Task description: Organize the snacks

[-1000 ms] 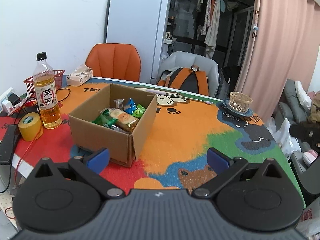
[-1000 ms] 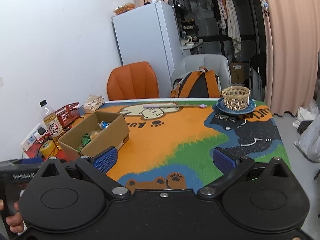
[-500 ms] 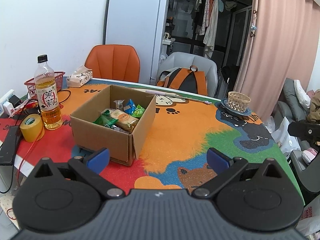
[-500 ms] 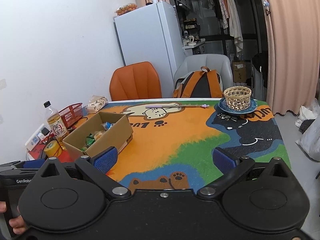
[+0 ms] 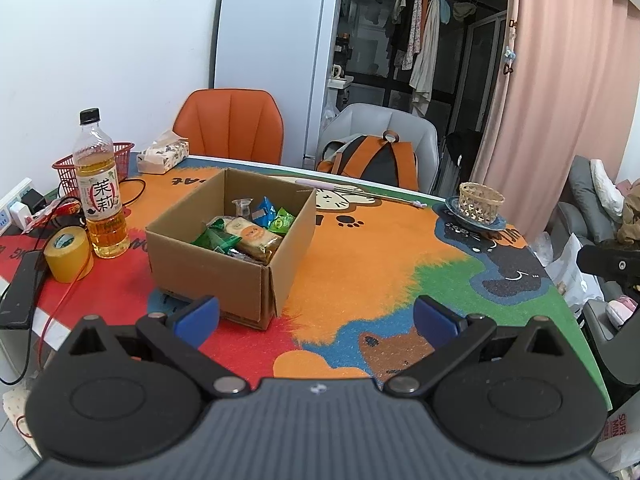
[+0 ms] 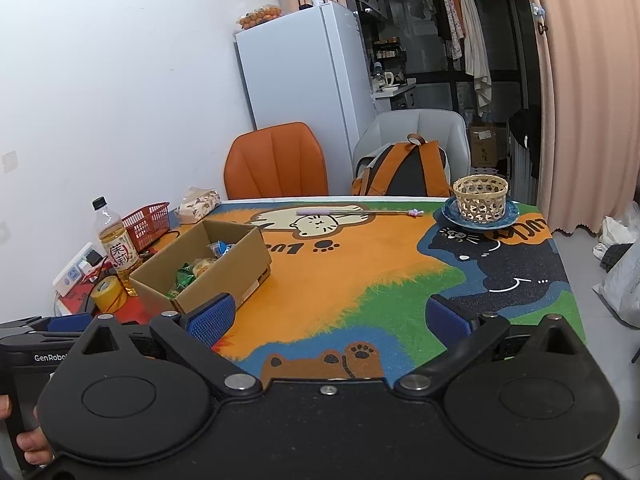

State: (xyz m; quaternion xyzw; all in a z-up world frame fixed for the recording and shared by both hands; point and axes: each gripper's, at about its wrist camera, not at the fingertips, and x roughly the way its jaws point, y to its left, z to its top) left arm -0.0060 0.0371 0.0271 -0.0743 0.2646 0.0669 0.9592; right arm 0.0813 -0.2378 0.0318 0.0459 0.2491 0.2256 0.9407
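Note:
An open cardboard box (image 5: 224, 264) (image 6: 224, 276) sits on the left part of the colourful table mat and holds several wrapped snacks (image 5: 248, 234) (image 6: 196, 270) in green, blue and orange-cream packs. A small woven basket (image 5: 480, 202) (image 6: 480, 198) stands on a blue plate (image 5: 452, 210) (image 6: 450, 216) at the far right corner. My left gripper (image 5: 316, 316) is open above the near table edge, just short of the box. My right gripper (image 6: 332, 320) is open too, held back from the table with nothing between its fingers.
Left of the box stand a tea bottle (image 5: 100, 196), a yellow tape roll (image 5: 68, 256), a red basket (image 5: 66, 172), a tissue pack (image 5: 162, 156) and cables with a power strip (image 6: 74, 276). A thin wand (image 6: 352, 212) lies at the far edge. Two chairs, a backpack (image 6: 404, 172) and a fridge stand behind.
Both grippers have drawn back and risen a little, so the table and box look smaller and more of the room shows. Both stay open.

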